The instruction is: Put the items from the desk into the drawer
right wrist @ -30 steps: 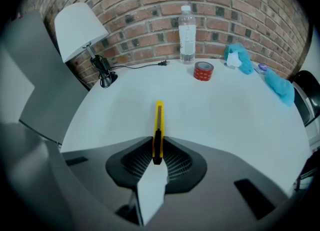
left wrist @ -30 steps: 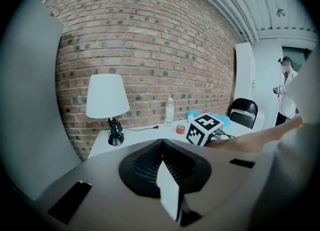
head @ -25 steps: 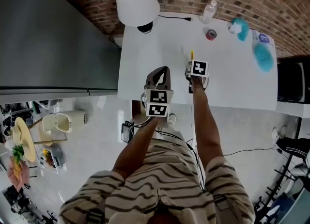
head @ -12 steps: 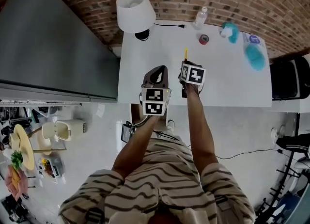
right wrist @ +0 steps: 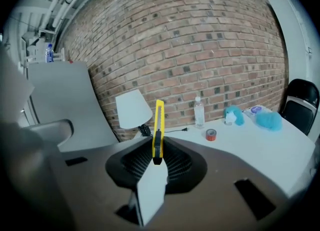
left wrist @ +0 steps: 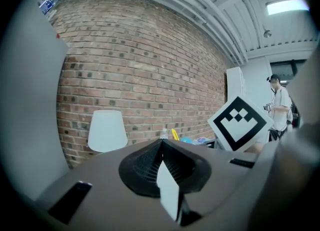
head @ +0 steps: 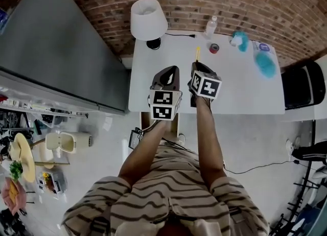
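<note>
The yellow utility knife [right wrist: 159,120] is being clamped between the fingers of the right gripper [right wrist: 157,147], over the white desk [head: 240,92]. Its long axis is running along the fingers, with the free end pointing toward the brick wall [right wrist: 200,50]. The left gripper [left wrist: 161,145] is hovering alongside, its fingers pressed together on nothing. A bottle [head: 210,27], a tape roll [head: 214,48] and a lamp [head: 148,19] are standing near the desk's far edge.

At the frame's center the right tongs [right wrist: 157,142] clamp a yellow utility knife [right wrist: 159,117], which sticks upward. Beyond, the white tabletop [right wrist: 260,150] carries a white lamp [right wrist: 133,109] at center left, then a clear bottle [right wrist: 199,111], a red tape roll [right wrist: 211,134] and teal fluffy items [right wrist: 268,119] toward the right, before a brick wall [right wrist: 190,40].
</note>
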### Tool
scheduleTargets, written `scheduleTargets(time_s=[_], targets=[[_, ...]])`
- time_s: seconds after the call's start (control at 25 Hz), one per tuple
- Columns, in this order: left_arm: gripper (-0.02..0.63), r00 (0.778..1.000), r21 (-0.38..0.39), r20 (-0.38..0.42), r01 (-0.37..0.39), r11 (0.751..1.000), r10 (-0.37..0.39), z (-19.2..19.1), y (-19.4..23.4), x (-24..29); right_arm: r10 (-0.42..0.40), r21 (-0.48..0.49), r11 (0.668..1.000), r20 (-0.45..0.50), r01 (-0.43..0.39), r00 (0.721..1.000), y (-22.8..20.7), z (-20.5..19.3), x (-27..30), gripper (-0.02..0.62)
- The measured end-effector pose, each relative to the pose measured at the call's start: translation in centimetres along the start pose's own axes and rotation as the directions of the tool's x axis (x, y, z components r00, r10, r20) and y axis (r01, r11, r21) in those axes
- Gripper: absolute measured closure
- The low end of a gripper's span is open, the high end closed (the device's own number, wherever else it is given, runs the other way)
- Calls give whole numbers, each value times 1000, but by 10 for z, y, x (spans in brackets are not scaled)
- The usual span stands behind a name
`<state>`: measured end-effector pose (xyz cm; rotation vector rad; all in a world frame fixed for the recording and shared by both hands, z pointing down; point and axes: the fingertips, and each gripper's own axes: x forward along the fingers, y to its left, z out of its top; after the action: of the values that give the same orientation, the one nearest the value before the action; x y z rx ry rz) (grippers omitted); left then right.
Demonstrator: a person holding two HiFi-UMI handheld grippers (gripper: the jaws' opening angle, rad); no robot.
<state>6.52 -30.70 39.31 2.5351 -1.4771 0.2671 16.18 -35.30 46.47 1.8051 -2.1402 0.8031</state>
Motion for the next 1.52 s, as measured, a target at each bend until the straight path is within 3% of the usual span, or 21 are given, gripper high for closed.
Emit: scheduleTargets(time_s=[0.44,0.72,1.2,1.52], targets=[[601,997,17,75,25,1000,-26,40,-5,-22,43,-35,999,176,-37,984,39,57,-62,523],[600,993,33,113,36,999,-39,56,-10,-31,57,-68,997,240,-42,969,50,74,-87,523],[601,980,60,190,42,997,-53,94,-17,-42,89,-157,987,336,-38,938,71,104,-127,523],[601,975,60,213,45,997,-57,105,-20,-43,114,-205,978,339,-45,934,77,110,-136,523]])
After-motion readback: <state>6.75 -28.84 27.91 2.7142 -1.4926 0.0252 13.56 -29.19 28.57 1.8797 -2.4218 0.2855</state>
